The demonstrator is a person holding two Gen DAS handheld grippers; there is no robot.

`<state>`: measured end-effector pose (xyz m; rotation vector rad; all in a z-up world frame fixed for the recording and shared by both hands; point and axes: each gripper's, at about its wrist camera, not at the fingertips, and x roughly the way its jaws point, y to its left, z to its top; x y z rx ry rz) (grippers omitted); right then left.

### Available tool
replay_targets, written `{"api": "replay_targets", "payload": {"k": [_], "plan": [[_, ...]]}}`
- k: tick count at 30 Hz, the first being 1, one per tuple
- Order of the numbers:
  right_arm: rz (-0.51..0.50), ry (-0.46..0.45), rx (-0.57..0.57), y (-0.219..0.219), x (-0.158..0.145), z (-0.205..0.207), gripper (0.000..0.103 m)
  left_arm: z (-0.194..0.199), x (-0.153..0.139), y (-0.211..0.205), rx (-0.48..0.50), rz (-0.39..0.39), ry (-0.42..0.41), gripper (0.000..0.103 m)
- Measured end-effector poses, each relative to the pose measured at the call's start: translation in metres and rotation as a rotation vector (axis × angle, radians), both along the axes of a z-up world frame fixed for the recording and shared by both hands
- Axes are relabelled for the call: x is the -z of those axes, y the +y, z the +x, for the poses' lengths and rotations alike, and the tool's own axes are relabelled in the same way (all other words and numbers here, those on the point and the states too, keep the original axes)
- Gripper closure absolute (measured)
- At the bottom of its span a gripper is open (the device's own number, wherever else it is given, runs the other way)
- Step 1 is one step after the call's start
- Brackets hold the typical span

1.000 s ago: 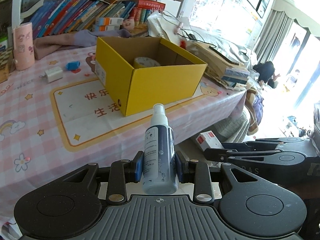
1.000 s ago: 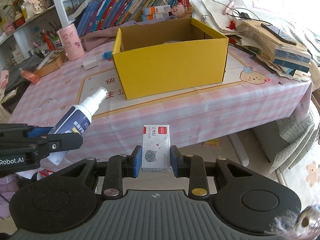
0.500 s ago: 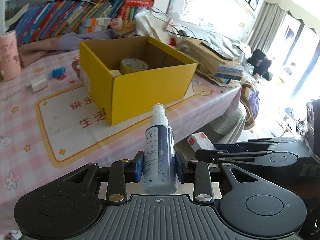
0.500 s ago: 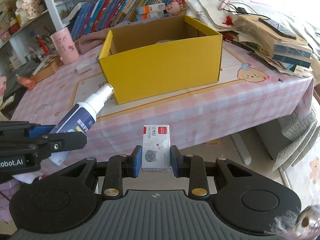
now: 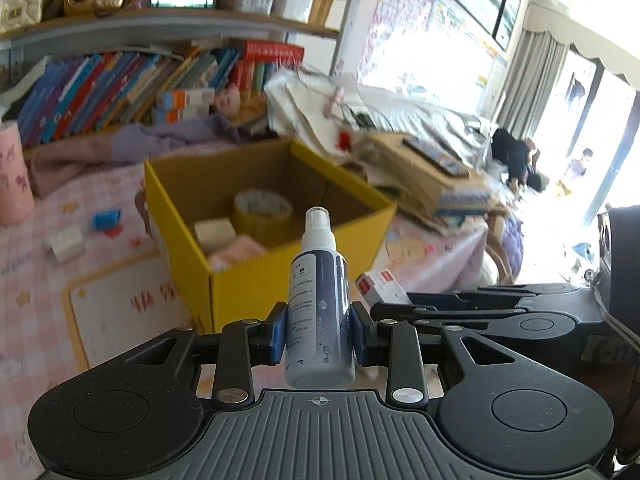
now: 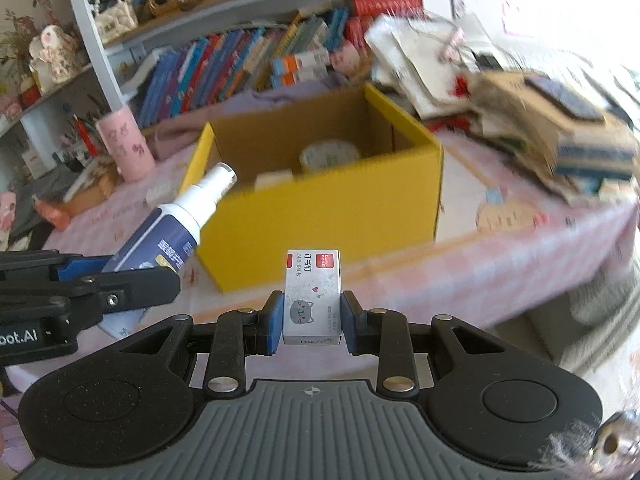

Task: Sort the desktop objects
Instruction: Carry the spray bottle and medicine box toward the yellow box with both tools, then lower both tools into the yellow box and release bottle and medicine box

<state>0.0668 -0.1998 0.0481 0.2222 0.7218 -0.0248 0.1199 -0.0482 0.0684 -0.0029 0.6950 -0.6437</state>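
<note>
Left gripper (image 5: 319, 336) pinches spray bottle (image 5: 319, 304); box contents blurred.

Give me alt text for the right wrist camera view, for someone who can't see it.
The right gripper clamps a small white staple box with a cat drawing, facing an open yellow cardboard box on a pink checked tablecloth. At left, the left gripper holds a tilted white-and-navy spray bottle.

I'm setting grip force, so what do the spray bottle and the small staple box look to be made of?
Spray bottle: likely plastic, glossy printed blue-and-white label, white nozzle; fairly rigid by the look. Staple box: probably thin printed cardboard, matte, with sharp folded edges; it may crush under a hard squeeze.
</note>
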Motion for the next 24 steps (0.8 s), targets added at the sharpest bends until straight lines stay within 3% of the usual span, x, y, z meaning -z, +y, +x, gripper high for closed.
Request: {"api": "replay_targets", "payload": {"k": [11,24], "plan": [[-0.066,-0.15,-0.101,-0.031,-0.038,0.066,0.076,0.053,-0.015,-0.024,-0.11,-0.018,-0.095,0.072],[-0.098,-0.11,-0.228,-0.051,-0.021,0.135,0.076,0.098,0.009,-0.042,-0.228,0.052,-0.064,0.072]]}}
